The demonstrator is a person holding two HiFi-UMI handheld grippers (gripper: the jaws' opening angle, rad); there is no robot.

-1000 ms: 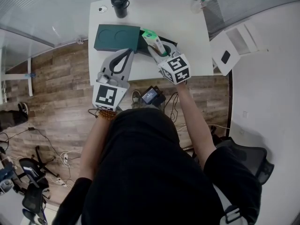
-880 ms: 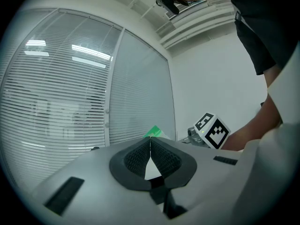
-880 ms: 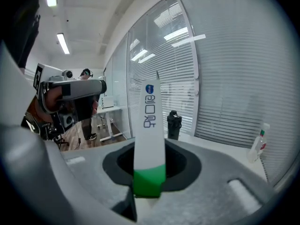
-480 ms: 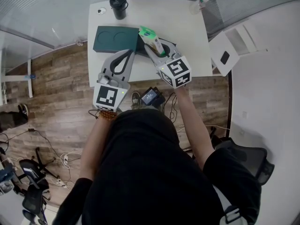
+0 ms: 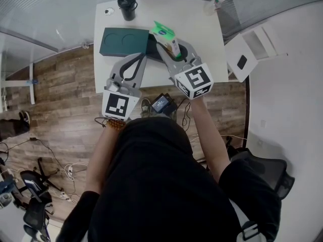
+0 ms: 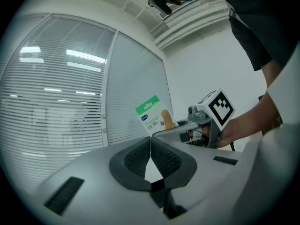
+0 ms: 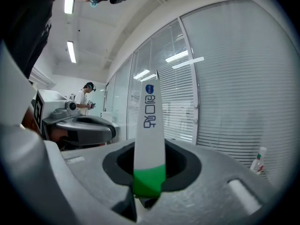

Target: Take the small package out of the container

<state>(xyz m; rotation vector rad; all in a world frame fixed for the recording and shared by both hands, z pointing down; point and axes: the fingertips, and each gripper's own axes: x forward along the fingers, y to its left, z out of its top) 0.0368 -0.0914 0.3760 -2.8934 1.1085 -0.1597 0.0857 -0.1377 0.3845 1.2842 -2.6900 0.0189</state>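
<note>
My right gripper (image 5: pixel 174 54) is shut on a small white and green package (image 5: pixel 165 35) and holds it up over the dark green container (image 5: pixel 123 42) on the white table (image 5: pixel 202 34). In the right gripper view the package (image 7: pixel 149 125) stands upright, its green end pinched between the jaws of that gripper (image 7: pixel 149 172). My left gripper (image 5: pixel 135 60) hangs over the table's front edge near the container, its jaws shut on nothing. The left gripper view shows its own pads (image 6: pixel 136 158) pressed together, with the package (image 6: pixel 152 115) beyond them.
A black cup (image 5: pixel 127 4) and a small round object (image 5: pixel 109 10) stand at the table's far left, a clear bottle (image 5: pixel 214 4) at the far right. White furniture (image 5: pixel 250 52) stands to the table's right. A small device (image 5: pixel 164 103) and cables lie on the wooden floor.
My right gripper has lifted the package higher, up and away from the container. The left gripper has barely moved.
</note>
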